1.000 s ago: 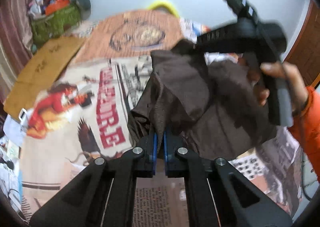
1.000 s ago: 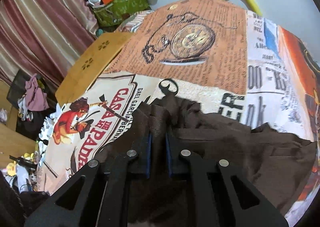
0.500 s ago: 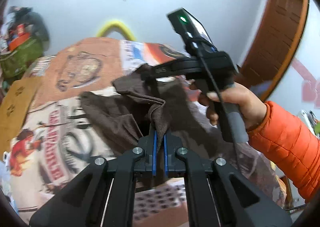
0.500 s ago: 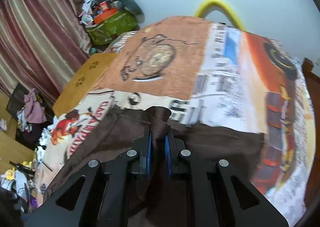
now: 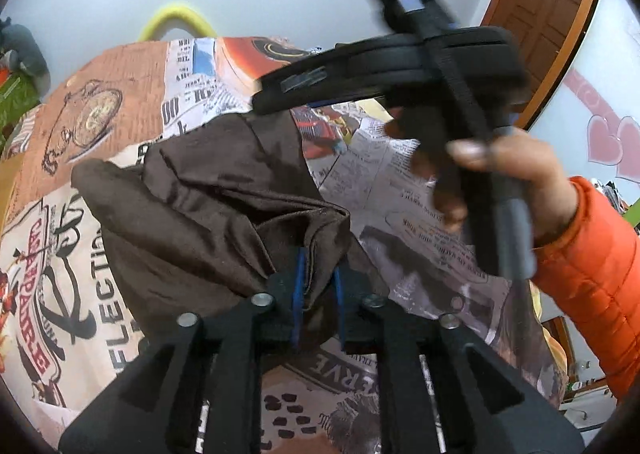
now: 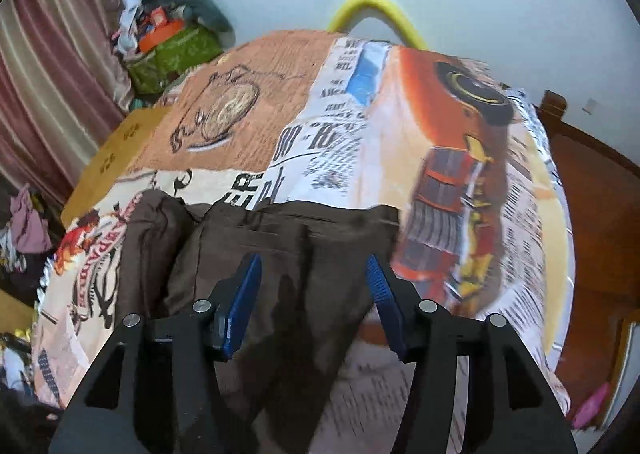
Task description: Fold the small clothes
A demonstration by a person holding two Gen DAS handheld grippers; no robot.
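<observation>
Both grippers letting go of the brown garment on the bed.

I see my left gripper (image 5: 318, 294) opening, its 2 blue pads slightly apart with a hemmed corner of the brown garment (image 5: 208, 205) loose between them. My right gripper (image 6: 312, 294) is opening too, pads wide apart, cloth lying under the gap, not pinched. The garment rests bunched on the printed bedspread (image 6: 360, 141).

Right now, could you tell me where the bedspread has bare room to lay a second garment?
Two bare patches: the orange pocket-watch print beyond the brown garment, up to the yellow hoop; and the newsprint and red figure panel on its right. The left side is crowded: the garment bunches there, with cardboard along the edge.
</observation>
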